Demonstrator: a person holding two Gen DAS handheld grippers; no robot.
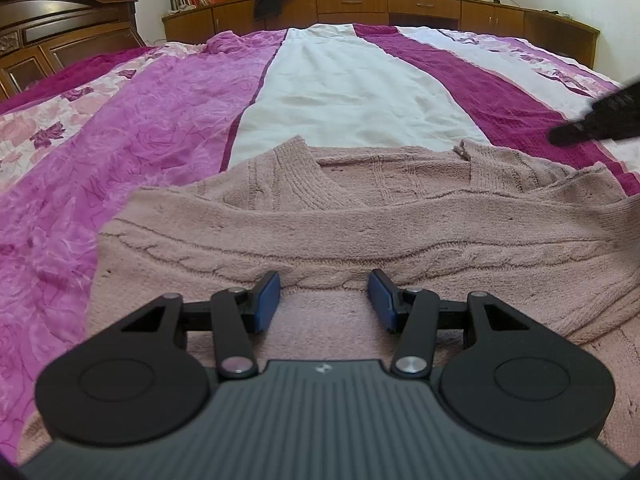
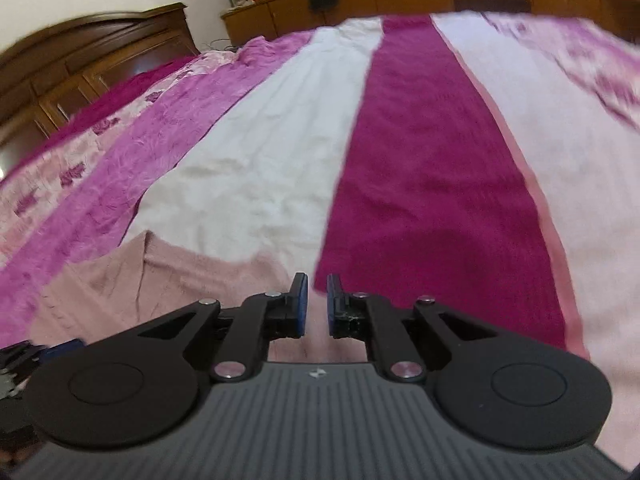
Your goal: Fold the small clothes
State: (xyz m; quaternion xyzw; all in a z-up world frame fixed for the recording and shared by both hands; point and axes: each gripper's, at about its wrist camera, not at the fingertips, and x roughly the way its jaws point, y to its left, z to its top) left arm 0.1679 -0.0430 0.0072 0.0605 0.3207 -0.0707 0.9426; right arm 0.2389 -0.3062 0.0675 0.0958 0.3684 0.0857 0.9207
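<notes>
Left gripper (image 1: 323,300) low over a pink knitted sweater (image 1: 360,232), blue pads (image 1: 267,300) spread wide apart with nothing between them. Just ahead of the jaws, a cable-knit band running across from side to side; beyond that, a folded-over layer and the V-shaped neckline with its ribbed edge. Under and to both sides of the jaws — more of the same knit, lying flat on a striped bedspread (image 1: 168,128) of pink, white and magenta. Far ahead to the right of the jaws, a dark blurred tip of the other tool, just above the magenta stripe.

Right gripper (image 2: 316,306) with pads nearly together, a narrow gap left between them; cannot tell whether any cloth is pinched there. Sweater (image 2: 132,276) to the left of and beneath these jaws, its edge ending just ahead of the fingertips; magenta stripe of the bedspread (image 2: 432,184) straight ahead and to the right. Right view blurred. Well beyond both jaws — a wooden headboard (image 1: 60,32) to the left and a low wooden cabinet (image 1: 400,8).
</notes>
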